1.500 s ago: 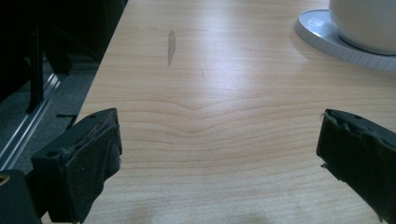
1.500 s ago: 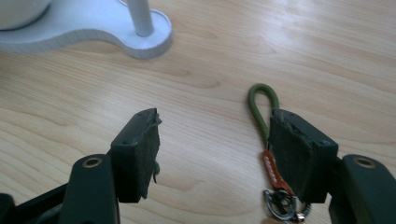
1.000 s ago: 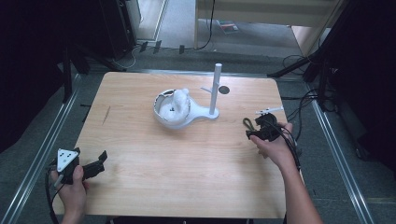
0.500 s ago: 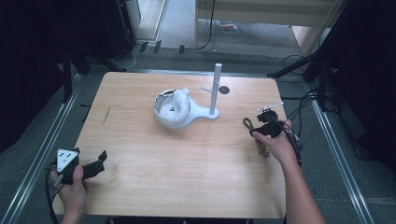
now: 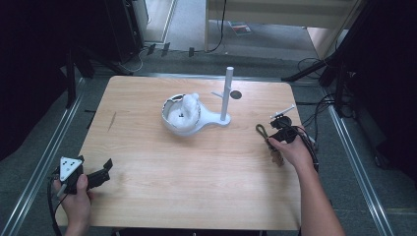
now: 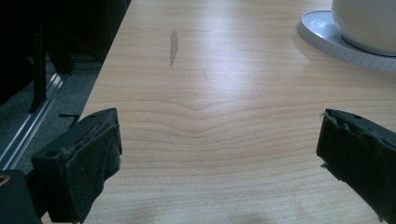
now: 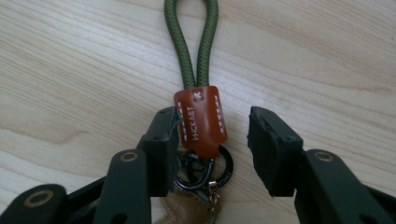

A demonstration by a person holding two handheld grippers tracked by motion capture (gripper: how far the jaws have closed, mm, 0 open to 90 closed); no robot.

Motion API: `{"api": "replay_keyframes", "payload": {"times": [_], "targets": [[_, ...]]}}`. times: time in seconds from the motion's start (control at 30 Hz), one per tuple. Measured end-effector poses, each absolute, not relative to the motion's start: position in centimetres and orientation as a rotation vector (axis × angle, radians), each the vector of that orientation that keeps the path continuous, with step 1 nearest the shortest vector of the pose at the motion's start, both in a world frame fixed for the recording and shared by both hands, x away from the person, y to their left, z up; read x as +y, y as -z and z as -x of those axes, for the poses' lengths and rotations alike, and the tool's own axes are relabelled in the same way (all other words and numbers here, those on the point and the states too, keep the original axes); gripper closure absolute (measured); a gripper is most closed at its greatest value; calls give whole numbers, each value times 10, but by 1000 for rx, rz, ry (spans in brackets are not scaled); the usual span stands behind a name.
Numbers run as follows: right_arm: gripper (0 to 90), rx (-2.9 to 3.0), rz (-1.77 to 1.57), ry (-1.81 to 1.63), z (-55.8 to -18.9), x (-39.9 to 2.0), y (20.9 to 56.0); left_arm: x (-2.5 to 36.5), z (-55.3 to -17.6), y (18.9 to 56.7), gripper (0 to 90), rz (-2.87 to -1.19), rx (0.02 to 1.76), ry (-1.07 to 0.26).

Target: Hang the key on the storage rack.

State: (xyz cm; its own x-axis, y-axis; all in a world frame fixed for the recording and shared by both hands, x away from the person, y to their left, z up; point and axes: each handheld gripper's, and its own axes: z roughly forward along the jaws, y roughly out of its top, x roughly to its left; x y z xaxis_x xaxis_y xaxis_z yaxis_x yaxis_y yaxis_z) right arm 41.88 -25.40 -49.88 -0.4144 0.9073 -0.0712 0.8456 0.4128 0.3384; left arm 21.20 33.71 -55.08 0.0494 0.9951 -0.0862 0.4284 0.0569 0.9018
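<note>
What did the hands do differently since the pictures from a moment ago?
The right gripper slid a little toward the table's near edge, down over the green cord keychain, and its jaws have just been closing. The brown leather tab sits between them, touching one pad, a gap at the other, so it is not clamped yet. The left gripper, the white mug and its stand stayed put.

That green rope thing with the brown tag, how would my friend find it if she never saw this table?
Start at the wooden table and go to its right edge, past the white stand with the tall post. There the keychain strap lies flat between the right gripper's fingers, which have just been closing. It alone has an olive-green cord loop, an orange-brown leather tag and dark metal rings.
</note>
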Motion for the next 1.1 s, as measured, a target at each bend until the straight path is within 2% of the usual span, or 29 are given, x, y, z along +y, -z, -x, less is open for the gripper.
{"api": "replay_keyframes", "payload": {"times": [0.7,1.1], "targets": [[666,2505,-1593,-292,-428,-250,505,337,-212,551,6,-1503,1500,-865],[688,2474,-1655,-286,-428,-249,504,337,-212,551,6,-1502,1503,-865]]}}
